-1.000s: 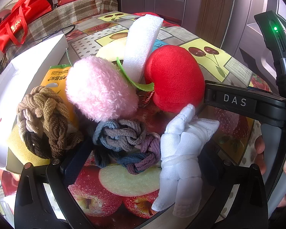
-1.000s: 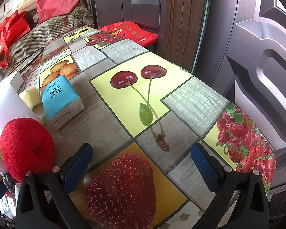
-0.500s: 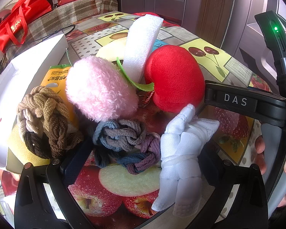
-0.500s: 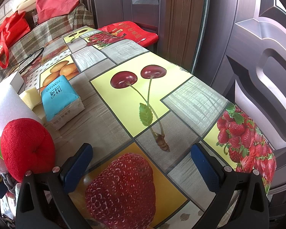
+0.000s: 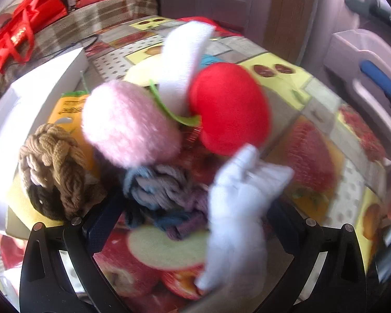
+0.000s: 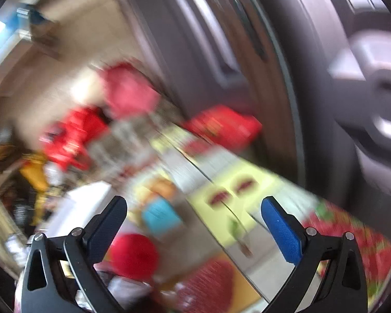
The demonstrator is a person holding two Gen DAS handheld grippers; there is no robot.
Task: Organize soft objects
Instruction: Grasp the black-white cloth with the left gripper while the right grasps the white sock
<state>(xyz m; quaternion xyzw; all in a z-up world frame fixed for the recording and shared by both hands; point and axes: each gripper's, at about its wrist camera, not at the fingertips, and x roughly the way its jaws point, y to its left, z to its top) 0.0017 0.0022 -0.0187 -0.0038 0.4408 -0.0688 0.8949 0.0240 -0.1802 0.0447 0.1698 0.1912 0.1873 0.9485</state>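
Hovering low over the soft pile with the left gripper [image 5: 193,219] spread wide, gripping nothing yet. Straddling the blue-purple knotted rope [image 5: 164,195], white knotted cloth [image 5: 237,208] crowding one side. Right gripper [image 6: 193,224] swinging up, also released, empty. Risking snagging both together, or nudging the pink plush ball [image 5: 127,122] off.

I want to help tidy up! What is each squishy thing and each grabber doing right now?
left gripper: open, around the yarn and cloth
right gripper: open, empty, lifted
white knotted cloth: lying loose on the table
blue-purple braided yarn: lying loose between the fingers
brown braided yarn: lying by the white box
pink fuzzy ball: resting, untouched
red plush: resting, untouched
white foam strip: propped up, tilted
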